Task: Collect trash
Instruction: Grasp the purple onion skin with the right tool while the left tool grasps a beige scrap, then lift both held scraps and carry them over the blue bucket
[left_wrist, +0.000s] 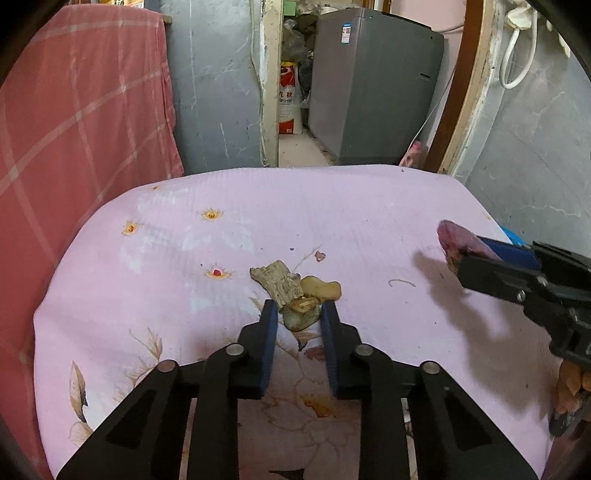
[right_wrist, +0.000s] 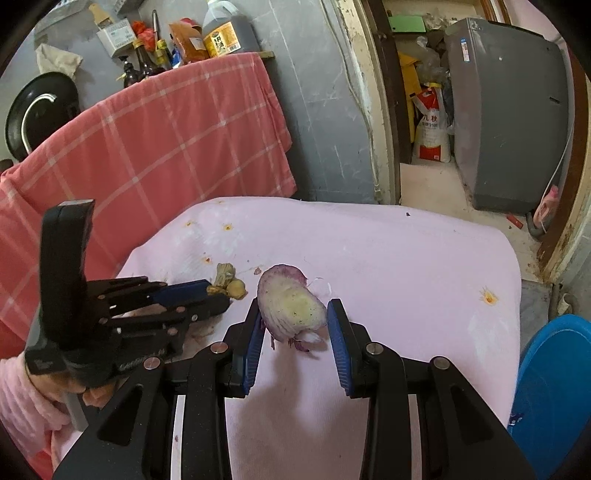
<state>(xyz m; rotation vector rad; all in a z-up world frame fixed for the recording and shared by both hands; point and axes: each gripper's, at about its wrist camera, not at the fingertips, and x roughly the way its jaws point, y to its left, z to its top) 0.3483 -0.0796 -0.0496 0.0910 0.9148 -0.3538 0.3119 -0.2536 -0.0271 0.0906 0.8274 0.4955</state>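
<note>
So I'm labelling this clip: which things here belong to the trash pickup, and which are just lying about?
Part of the job:
- ginger scraps, between the left claw fingers
- onion piece, between the right claw fingers
- blue bin

Just lying about:
- red plaid cloth
- washing machine
- sauce bottles
- sack

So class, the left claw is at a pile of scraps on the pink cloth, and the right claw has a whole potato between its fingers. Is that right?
Not quite. Between the right claw's fingers is a cut purple onion, not a potato; the right wrist view shows this. The left claw is indeed at the scraps on the pink cloth.
</note>
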